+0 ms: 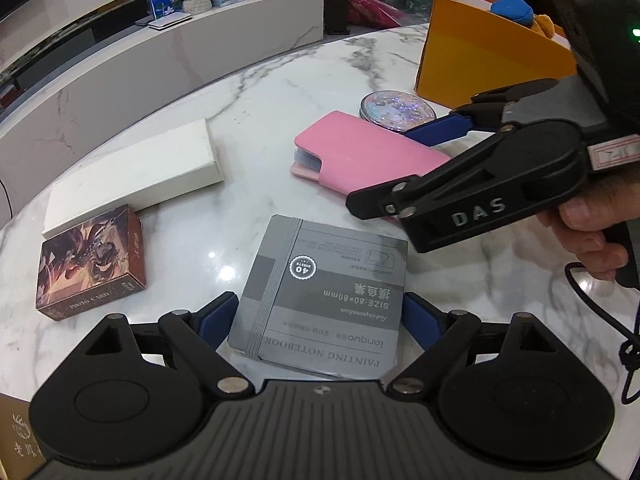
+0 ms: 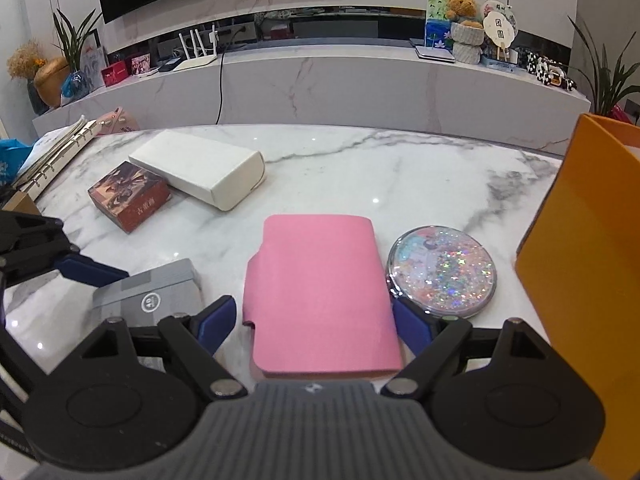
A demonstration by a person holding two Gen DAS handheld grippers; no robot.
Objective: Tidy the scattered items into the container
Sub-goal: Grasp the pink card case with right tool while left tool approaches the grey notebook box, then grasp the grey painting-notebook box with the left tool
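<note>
My left gripper is open, its blue fingers on either side of a grey painting notebook lying flat on the marble table. My right gripper is open and straddles a pink card holder, also seen in the left wrist view. I cannot tell whether the pads touch either item. A glittery round case lies just right of the pink holder. A photo card box and a white box lie to the left. The orange container stands at the right.
The orange container stands close to the right of my right gripper, with a blue toy inside it. A ring binder lies at the table's far left. A low TV counter with ornaments runs behind the table.
</note>
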